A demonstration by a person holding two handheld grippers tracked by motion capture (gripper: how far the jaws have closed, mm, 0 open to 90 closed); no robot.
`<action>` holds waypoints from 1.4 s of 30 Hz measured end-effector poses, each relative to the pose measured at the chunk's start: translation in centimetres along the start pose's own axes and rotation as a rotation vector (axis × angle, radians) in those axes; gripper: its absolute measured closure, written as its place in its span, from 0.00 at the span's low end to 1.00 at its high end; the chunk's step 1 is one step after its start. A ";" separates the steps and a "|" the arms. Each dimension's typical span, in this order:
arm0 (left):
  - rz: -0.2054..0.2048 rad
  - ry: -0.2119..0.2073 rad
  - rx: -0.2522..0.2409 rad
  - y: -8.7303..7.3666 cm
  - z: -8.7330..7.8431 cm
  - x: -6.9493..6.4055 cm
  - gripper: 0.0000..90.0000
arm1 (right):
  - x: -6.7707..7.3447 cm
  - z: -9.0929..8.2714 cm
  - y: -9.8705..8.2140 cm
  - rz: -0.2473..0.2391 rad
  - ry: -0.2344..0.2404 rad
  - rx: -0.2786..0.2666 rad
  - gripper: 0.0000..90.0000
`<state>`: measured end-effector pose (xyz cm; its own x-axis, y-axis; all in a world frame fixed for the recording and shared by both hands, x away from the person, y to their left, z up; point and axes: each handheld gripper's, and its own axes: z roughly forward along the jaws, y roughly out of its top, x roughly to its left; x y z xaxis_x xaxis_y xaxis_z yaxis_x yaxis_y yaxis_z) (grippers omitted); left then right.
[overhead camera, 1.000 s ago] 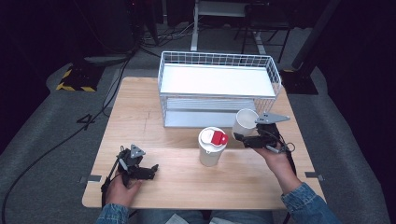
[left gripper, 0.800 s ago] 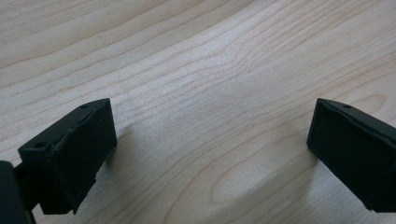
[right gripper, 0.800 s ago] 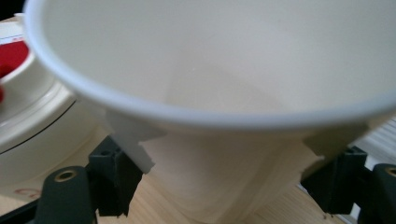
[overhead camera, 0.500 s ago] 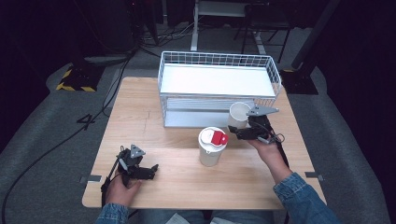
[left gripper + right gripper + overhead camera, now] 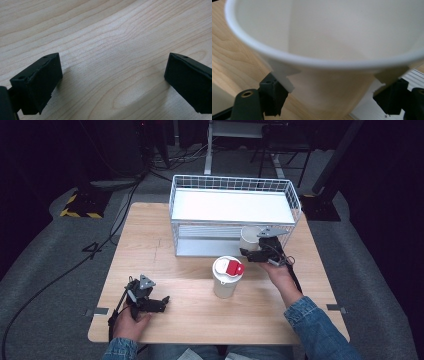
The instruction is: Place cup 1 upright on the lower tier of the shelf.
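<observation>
My right gripper [image 5: 251, 253] is shut on a white paper cup [image 5: 248, 238], held just in front of the white wire basket [image 5: 235, 185], at its right part. In the right gripper view the empty cup [image 5: 337, 50] looms close, pinched below its rim between the two black fingers [image 5: 273, 96]. A taller white container with a red-and-white lid [image 5: 227, 276] stands on the table left of and nearer than the cup. At the table's front left, my left gripper [image 5: 162, 302] lies on the wood, open [image 5: 112, 82] with only bare tabletop between its jaws.
The wooden table [image 5: 150, 250] carries the wire basket at its far edge, with a white shelf inside. A cable trails from each gripper. Dark floor with cables and a yellow-black marker [image 5: 77, 205] surrounds the table.
My right gripper has carried the cup leftward along the basket's front, closer to the lidded container. The left gripper has stayed put.
</observation>
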<state>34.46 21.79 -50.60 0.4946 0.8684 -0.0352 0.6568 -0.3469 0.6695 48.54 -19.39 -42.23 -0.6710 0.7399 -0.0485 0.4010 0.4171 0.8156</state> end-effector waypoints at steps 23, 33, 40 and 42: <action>0.001 0.002 0.000 0.0 0.0 0.0 0.02 | 0.1 3.8 0.0 0.007 -0.013 -0.036 0.26; 0.000 0.000 0.000 0.0 0.0 0.0 0.02 | 0.3 5.1 -0.3 0.005 -0.034 -0.034 0.26; 0.000 0.000 0.000 0.0 0.0 0.0 0.02 | 0.0 6.1 -0.4 0.003 -0.052 -0.030 0.26; 0.000 0.000 0.000 0.0 0.0 0.0 0.02 | 0.0 6.4 -0.4 0.003 -0.055 -0.025 0.26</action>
<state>34.46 21.79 -50.60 0.4946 0.8684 -0.0347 0.6567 -0.3472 0.6695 52.38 -16.22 -46.29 -0.6341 0.7694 -0.0774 0.3868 0.4023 0.8298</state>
